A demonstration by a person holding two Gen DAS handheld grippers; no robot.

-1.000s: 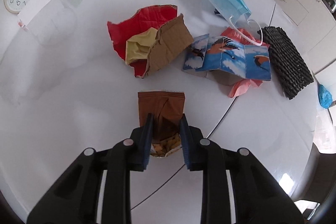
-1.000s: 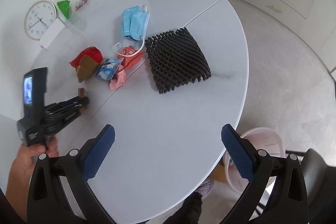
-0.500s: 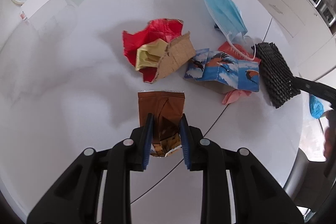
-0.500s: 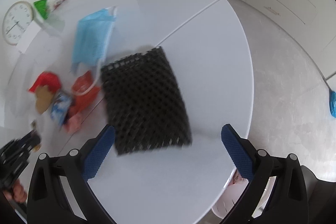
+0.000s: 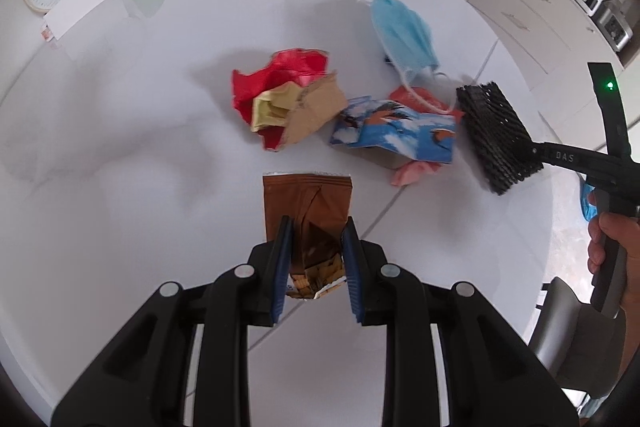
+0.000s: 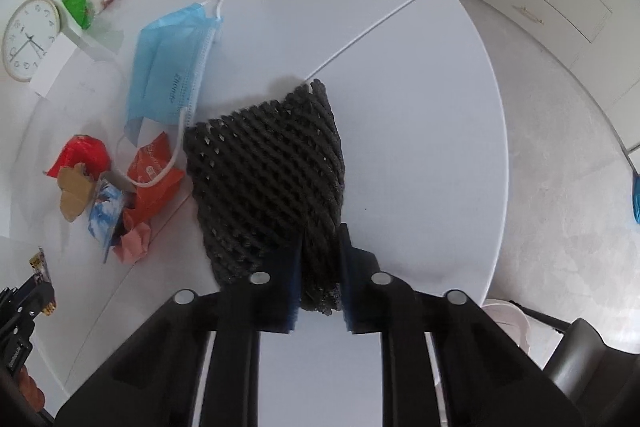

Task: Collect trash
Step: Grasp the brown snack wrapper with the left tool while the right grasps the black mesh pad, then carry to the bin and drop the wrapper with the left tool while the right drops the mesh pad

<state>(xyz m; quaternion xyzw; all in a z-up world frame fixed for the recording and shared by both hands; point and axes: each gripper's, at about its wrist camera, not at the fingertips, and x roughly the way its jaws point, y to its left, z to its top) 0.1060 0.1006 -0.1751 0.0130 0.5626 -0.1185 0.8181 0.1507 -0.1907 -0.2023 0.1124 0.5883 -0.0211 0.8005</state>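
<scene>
Both wrapper and net lengthwise ahead.

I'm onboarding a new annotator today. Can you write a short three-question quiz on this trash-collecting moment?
1. True or false: the right gripper is shut on the black foam net.
2. What does the left gripper hold? A) blue face mask B) brown snack wrapper C) red paper
3. Fill in: the blue face mask lies on the ___.

Key: 1 true; 2 B, the brown snack wrapper; 3 table.
</scene>
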